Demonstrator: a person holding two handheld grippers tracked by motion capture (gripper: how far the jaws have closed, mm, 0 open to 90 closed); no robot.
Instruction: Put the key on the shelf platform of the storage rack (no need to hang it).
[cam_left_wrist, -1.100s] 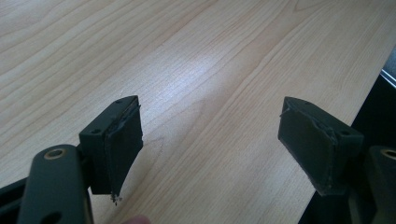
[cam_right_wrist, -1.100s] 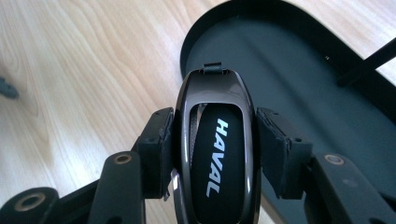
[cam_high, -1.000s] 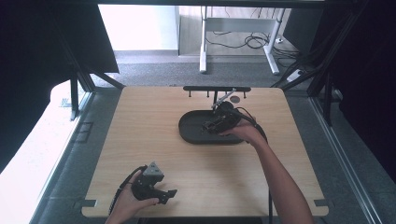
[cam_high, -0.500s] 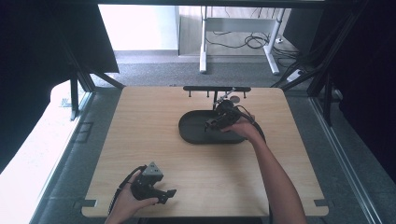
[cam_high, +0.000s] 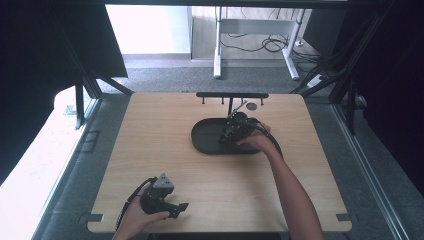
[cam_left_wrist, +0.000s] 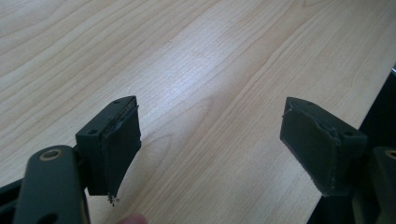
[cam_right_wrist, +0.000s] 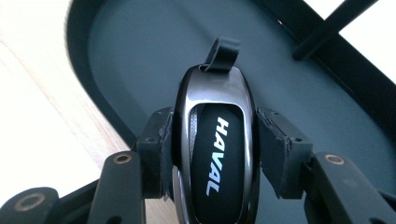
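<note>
Two tongs: right (cam_right_wrist: 215, 154) clamping key fob (cam_right_wrist: 215, 154) above tray's rim (cam_right_wrist: 79, 70), left (cam_left_wrist: 212, 149) wide.

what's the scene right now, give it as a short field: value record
surface: wooden table
held thing: glossy black car key fob marked HAVAL, short strap loop at its far end
right gripper: shut on the fob, a pad pressed on each side, held over the tray
tray: dark oval tray, far middle of the table, nothing seen lying in it
rack: black bar with small hooks behind the tray
left gripper: open, nothing between its pads, at the near left of the table
</note>
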